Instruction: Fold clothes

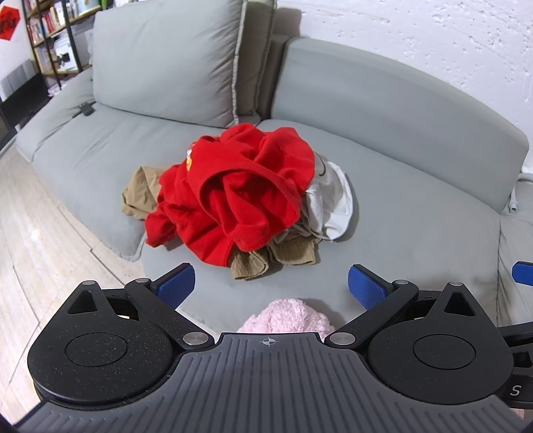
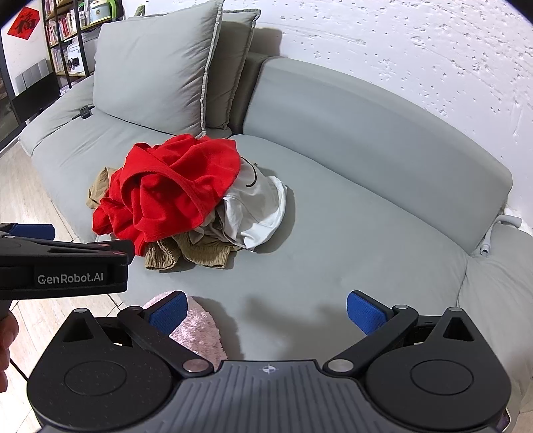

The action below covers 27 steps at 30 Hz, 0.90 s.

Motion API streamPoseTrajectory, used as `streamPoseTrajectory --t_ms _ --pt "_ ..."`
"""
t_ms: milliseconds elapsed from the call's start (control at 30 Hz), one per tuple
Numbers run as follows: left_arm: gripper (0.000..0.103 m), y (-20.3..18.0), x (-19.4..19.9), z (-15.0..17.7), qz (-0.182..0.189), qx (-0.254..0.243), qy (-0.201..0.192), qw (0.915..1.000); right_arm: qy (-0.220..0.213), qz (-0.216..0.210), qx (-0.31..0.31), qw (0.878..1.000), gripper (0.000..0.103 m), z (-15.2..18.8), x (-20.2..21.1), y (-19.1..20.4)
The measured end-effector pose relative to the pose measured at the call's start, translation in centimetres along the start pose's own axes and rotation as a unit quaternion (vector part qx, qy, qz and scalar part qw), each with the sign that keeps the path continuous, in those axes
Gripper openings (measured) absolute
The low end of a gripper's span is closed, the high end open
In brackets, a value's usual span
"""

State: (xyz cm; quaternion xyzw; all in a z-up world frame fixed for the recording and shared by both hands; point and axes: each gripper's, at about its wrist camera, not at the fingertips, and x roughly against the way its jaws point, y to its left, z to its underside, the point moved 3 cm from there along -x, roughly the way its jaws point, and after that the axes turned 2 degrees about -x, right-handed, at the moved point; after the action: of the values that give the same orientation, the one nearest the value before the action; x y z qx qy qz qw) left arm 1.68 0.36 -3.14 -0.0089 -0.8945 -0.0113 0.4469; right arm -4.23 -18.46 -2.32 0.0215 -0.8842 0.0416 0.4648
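A pile of clothes [image 1: 233, 196] — red garment [image 1: 240, 186] on top, white [image 1: 329, 200] and tan [image 1: 286, 253] pieces beneath — sits on the grey sofa seat [image 1: 416, 233]. Left gripper [image 1: 271, 288] and right gripper [image 2: 266, 311] hover short of it, jaws wide, empty. A pink fluffy item [image 2: 200, 329] lies nearer.

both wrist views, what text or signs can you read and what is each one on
"GenRobot.AI": white letters on the side of the left gripper, seen from the right wrist.
"S": white letter on the black body part at the left wrist view's lower right edge.
"福": black character on the red diamond wall sign.
Book spines on the shelf: too small to read.
Print on the red garment: too blurred to read.
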Motion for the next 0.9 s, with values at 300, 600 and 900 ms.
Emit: streamPoseTrajectory --t_ms 300,600,900 --pt "0.101 -0.22 0.25 -0.24 -0.002 0.0 0.001 1.0 0.002 0.003 -0.009 1.0 0.103 0.22 0.03 0.17" --pt "0.101 -0.47 0.17 -0.75 -0.002 0.0 0.003 1.0 0.003 0.003 -0.012 1.0 0.103 0.27 -0.01 0.17" --pt "0.101 -0.42 0.0 -0.78 -0.004 0.001 0.008 1.0 0.004 0.002 -0.013 1.0 0.103 0.18 -0.3 -0.03"
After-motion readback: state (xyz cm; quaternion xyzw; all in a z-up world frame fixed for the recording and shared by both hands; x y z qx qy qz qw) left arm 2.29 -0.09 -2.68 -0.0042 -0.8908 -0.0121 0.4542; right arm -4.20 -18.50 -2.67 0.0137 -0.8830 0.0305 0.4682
